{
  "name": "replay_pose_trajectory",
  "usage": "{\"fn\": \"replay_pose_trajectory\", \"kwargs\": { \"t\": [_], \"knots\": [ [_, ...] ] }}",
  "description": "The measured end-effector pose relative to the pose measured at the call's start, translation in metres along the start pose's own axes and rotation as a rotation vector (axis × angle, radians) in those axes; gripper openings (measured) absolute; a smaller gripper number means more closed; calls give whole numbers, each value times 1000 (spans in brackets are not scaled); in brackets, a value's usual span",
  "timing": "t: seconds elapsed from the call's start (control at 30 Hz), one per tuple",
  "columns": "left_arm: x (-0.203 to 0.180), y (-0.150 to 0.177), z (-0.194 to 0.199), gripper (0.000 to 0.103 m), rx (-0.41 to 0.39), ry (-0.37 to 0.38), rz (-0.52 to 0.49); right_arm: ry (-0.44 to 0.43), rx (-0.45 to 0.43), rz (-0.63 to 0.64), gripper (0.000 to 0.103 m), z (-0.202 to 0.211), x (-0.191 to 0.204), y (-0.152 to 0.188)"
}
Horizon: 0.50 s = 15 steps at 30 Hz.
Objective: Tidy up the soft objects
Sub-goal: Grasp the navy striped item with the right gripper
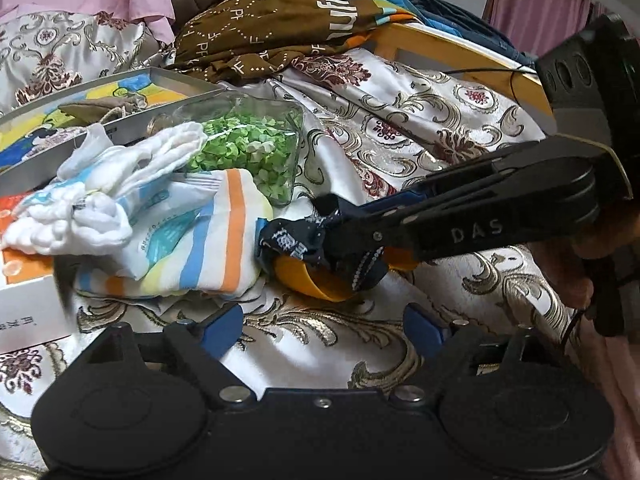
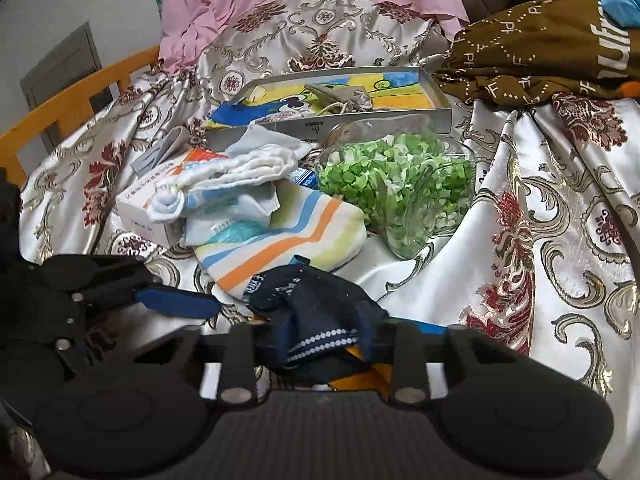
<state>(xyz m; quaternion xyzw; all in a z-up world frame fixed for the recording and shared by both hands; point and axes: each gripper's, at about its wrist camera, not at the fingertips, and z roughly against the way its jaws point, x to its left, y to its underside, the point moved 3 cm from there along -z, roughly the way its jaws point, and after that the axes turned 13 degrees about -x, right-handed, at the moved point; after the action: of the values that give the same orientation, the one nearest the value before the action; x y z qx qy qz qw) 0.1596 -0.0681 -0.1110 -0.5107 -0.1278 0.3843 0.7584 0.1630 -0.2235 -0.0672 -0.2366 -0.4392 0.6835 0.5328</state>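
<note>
On the patterned bedcover, the striped cloth lies in the middle, with the white sock bundle on its far left part, resting partly on a small carton. Just right of the cloth sits the clear bag of paper bits, touching it. Behind both stands a shallow tray with a small drawstring pouch in it. The dark sock lies before the striped cloth, on a round dish (mostly hidden), between the right gripper fingers. The left gripper sits nearer, left of the sock. Far right, behind, lies a lettered cloth
</note>
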Motion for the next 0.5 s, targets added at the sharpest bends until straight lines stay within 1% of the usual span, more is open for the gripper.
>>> {"fn": "replay_pose_trajectory", "kwargs": {
  "t": [0.1,0.17,0.3,0.5],
  "knots": [
    [2,1,-1,87,-4,8,14,-21,-4,-67,21,1,-7,-2],
    [3,1,-1,86,-4,6,18,-39,-8,-104,20,3,-11,-4],
    [7,1,-3,84,-8,-2,34,-79,-10,-143,20,8,-12,-7],
    [11,2,-4,82,-6,-5,51,-117,17,-171,20,8,-10,-6]
  ]
}}
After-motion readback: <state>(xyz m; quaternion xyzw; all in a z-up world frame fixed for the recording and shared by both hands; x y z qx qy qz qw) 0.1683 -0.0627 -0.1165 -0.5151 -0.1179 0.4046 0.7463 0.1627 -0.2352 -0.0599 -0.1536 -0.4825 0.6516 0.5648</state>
